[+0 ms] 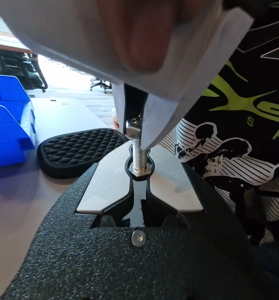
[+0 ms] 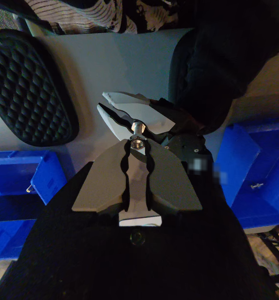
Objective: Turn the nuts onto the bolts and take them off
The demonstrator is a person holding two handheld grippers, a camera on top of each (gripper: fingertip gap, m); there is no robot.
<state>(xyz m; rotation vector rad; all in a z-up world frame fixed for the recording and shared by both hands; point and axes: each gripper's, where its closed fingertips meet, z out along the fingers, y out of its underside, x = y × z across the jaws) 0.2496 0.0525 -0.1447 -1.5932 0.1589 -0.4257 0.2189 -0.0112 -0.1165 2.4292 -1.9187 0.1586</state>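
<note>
Left gripper point(image 1: 139, 146) sits nearest the camera, closed narrow on the bolt point(image 1: 139, 155). Its grey fingers point(image 1: 109, 178) clamp the hex head in a notch between them, and the threaded shaft stands up out of the grip. At the shaft's top is the nut point(image 1: 132, 128), pinched between the tips of the right gripper point(image 1: 133, 134), which comes down from above with a blurred hand behind it.

From the right wrist view, the right gripper point(image 2: 136, 141) is likewise closed narrow, with the nut point(image 2: 136, 143) at its very tips and seen end-on. Beyond it the bolt point(image 2: 137, 129) runs to the left gripper point(image 2: 103, 101), whose pale fingers close on the head. Both are held in the air above the desk point(image 2: 119, 65).

A black dimpled pad point(image 1: 80, 146) lies on the desk near the edge by the person, whose printed shirt point(image 1: 232, 146) fills the right side.

Blue bins stand toward the far edge. The left bin point(image 2: 13, 170) has a thin metal piece at its wall; what else it holds cannot be seen. The right bin point(image 2: 257, 170) holds one small metal fastener point(image 2: 256, 185). A bin point(image 1: 5, 121) also shows in the left wrist view, its inside hidden.
</note>
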